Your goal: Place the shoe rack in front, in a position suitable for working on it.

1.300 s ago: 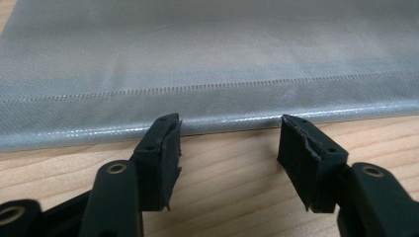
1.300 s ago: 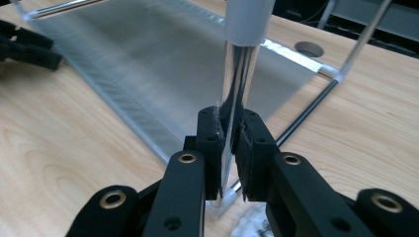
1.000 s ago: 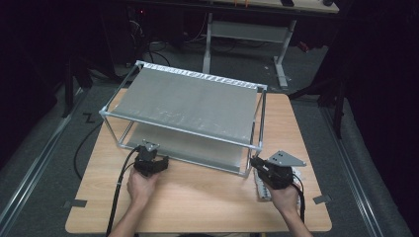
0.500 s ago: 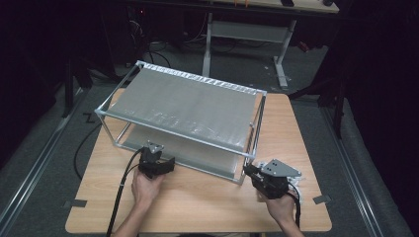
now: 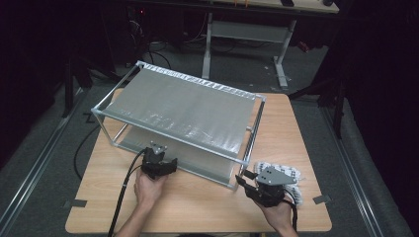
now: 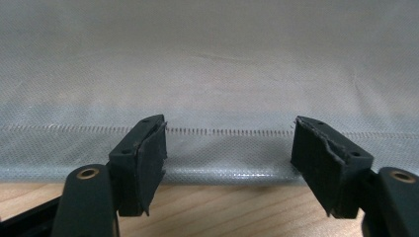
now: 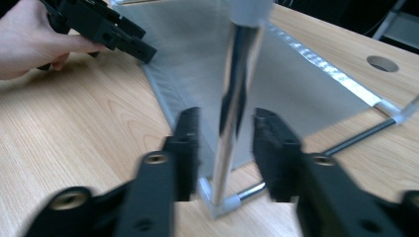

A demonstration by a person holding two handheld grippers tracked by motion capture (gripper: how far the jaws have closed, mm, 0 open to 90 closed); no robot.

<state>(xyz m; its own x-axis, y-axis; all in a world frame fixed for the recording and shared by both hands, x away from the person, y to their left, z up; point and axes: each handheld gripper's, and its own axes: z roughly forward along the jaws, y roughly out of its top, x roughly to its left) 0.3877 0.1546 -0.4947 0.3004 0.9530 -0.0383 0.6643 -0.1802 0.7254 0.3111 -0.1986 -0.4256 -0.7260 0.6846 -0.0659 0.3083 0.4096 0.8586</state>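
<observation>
The rack point(image 5: 178, 116), a metal-tube frame with two grey mesh shelves, stands tilted across the middle of the wooden worktop point(image 5: 197, 207). At the rack's near edge toward its left end, the left tongs point(image 5: 159, 163) sit with jaws spread wide, just short of the lower shelf's point(image 6: 207, 148) stitched hem and gripping nothing. Bare worktop lies between them and the rack's near right corner. There the upright corner post point(image 7: 232, 113) stands between the jaws of the right tongs point(image 5: 245, 180), which have just been opening; the pads stand clear of the tube on both sides. Just right of that corner, behind the right tongs, lies a white ridged object point(image 5: 291, 175) on the worktop. Both shelves hold nothing.
</observation>
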